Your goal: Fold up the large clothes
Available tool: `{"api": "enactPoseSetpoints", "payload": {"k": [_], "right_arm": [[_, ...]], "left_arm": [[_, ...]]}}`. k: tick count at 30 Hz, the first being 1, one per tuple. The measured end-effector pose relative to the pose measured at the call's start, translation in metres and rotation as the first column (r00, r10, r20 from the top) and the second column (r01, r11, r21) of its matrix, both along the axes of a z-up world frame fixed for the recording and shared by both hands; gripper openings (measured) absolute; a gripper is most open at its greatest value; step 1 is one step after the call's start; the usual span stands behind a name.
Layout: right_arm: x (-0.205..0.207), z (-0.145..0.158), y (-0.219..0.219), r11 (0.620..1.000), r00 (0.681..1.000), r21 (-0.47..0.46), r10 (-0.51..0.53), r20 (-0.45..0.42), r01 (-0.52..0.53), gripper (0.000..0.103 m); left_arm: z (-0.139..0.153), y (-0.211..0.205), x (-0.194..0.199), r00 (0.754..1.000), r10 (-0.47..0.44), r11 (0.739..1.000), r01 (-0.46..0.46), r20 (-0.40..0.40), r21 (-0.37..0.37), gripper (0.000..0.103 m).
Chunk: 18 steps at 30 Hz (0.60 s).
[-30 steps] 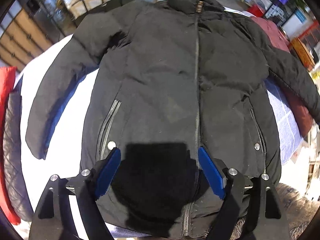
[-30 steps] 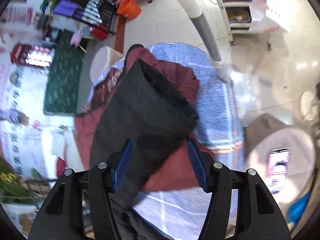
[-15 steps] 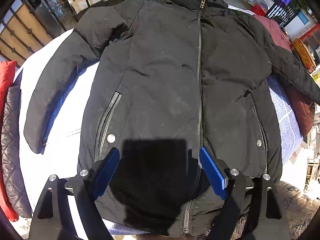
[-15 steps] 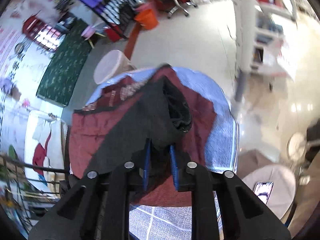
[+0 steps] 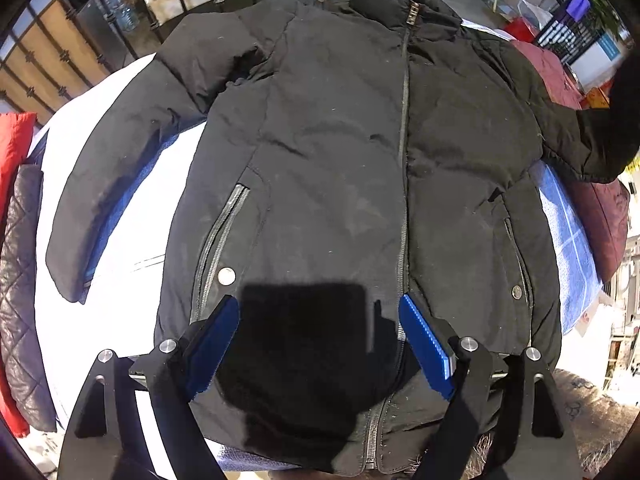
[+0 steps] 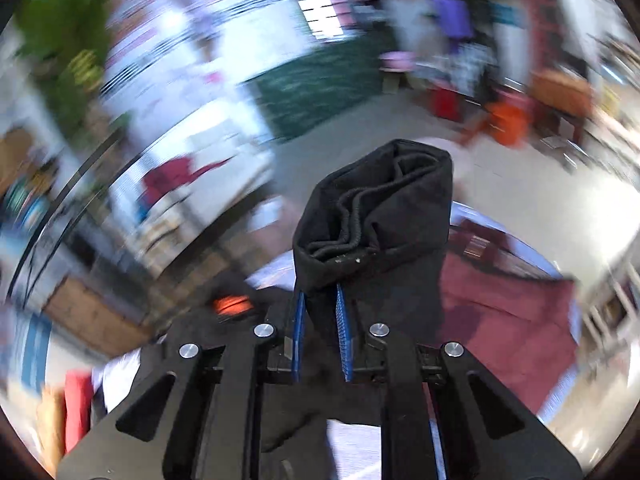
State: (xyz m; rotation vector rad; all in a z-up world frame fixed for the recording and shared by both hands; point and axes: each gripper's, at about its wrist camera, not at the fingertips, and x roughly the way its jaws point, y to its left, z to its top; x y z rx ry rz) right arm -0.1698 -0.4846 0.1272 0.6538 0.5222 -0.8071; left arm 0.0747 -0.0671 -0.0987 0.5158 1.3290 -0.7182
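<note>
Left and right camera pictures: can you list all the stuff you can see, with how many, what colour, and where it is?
jacket: one, black, zipped, spread front up on the bed
sleeve cuff: one, black, lifted up between the right gripper's pads
bed cover: one, white and blue, under the jacket
maroon garment: one, dark red, beside the jacket at the right edge
quilted garment: one, dark grey, at the left edge
red garment: one, red, far left
railing: one, black metal, behind the bed
left gripper: one, black with blue pads, open above the jacket's hem
right gripper: one, black with blue pads, closing on the sleeve cuff
</note>
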Motion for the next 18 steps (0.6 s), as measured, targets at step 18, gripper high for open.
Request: {"api": "enactPoseSetpoints", "payload": {"k": [18], "right_arm": [[0.330,-0.167,0.174,0.806,0.747,0.203,0.592,-0.303,-0.556,0.014]], "left_arm": [[-0.002,0.053,0.022,0.983,0.184,0.983,-0.184,-0.006,0.007,0.080]]}}
